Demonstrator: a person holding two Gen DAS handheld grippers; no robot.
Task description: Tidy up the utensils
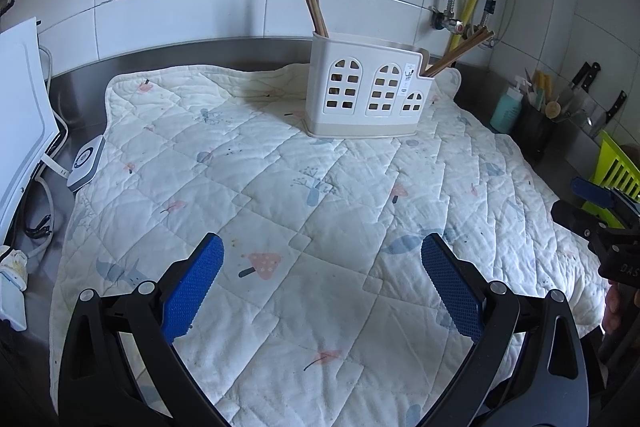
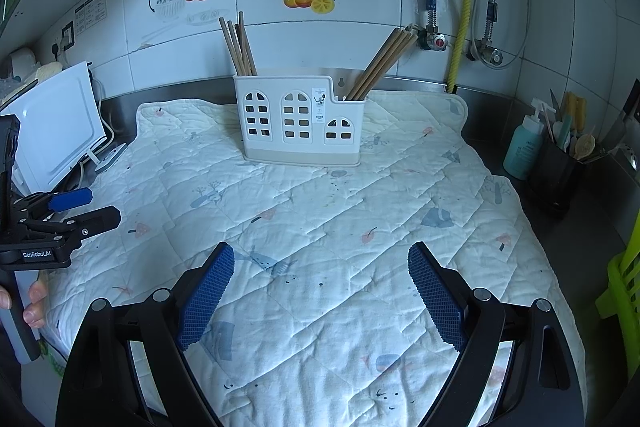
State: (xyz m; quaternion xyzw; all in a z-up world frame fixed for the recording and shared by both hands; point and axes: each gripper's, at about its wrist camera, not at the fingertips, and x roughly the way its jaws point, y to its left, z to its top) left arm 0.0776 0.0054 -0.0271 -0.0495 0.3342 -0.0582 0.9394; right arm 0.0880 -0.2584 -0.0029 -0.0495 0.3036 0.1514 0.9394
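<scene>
A white utensil holder (image 1: 366, 87) (image 2: 300, 121) with arched window cut-outs stands upright at the back of a quilted mat (image 1: 280, 207) (image 2: 320, 227). Wooden chopsticks stand in its left compartment (image 1: 312, 1) (image 2: 238, 45), and another bundle leans right out of its low right compartment (image 1: 460, 53) (image 2: 384, 61). My left gripper (image 1: 322, 247) is open and empty over the mat's near part; it also shows at the left edge of the right wrist view (image 2: 86, 209). My right gripper (image 2: 320, 255) is open and empty; part of it shows at the right edge of the left wrist view (image 1: 592, 195).
A white appliance (image 2: 52, 123) and a power strip (image 1: 86, 163) with cables sit at the left. At the right stand a teal pump bottle (image 2: 526, 147), a dark tool pot (image 2: 560, 171) and a green rack (image 2: 624, 275). Knives (image 1: 588, 83) hang on the right wall, pipes (image 2: 464, 7) behind.
</scene>
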